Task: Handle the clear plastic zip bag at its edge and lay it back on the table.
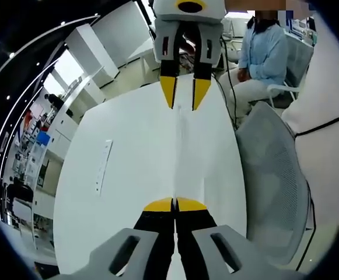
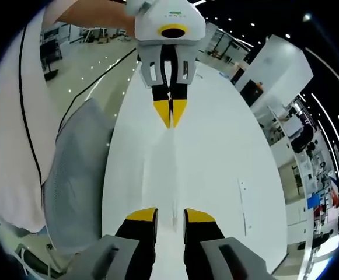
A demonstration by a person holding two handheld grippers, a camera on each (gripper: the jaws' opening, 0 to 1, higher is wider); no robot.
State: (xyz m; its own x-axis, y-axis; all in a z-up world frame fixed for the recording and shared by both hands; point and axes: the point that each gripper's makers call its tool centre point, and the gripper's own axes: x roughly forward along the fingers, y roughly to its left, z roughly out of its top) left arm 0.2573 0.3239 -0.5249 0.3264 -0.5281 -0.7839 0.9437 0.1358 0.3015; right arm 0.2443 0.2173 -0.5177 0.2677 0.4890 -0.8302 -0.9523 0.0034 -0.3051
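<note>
The two grippers face each other above the long white desk (image 1: 128,192), both pointing along its length and held low over it.

In the left gripper view, the left gripper (image 1: 175,205) rises from the bottom with its yellow-tipped fingers (image 1: 158,205) pressed fully together. In the right gripper view the same gripper comes down from the top, a bare forearm (image 2: 96,14) behind it, and no gap is seen between its tips.

The right gripper (image 2: 170,215) has its fingers (image 2: 141,214) spread, with a clear strip of desk between them. In the left gripper view it hangs from the top, its two tips apart and pointing down toward the desk.

The clear plastic zip bag (image 1: 181,151) is very hard to see against the white surface. It shows as a faint pale line and a slight sheen that run between the two grippers. This line reaches the closed tips of the left gripper, so its edge appears pinched there. At the other end it passes into the gap of the right fingers, and I cannot tell if they touch it.

A grey mesh chair (image 1: 274,175) stands just beside the desk. A thin white strip (image 1: 103,166) lies on the desk, well apart from the bag. A seated person in a light blue shirt (image 1: 268,52) is behind the far end.
</note>
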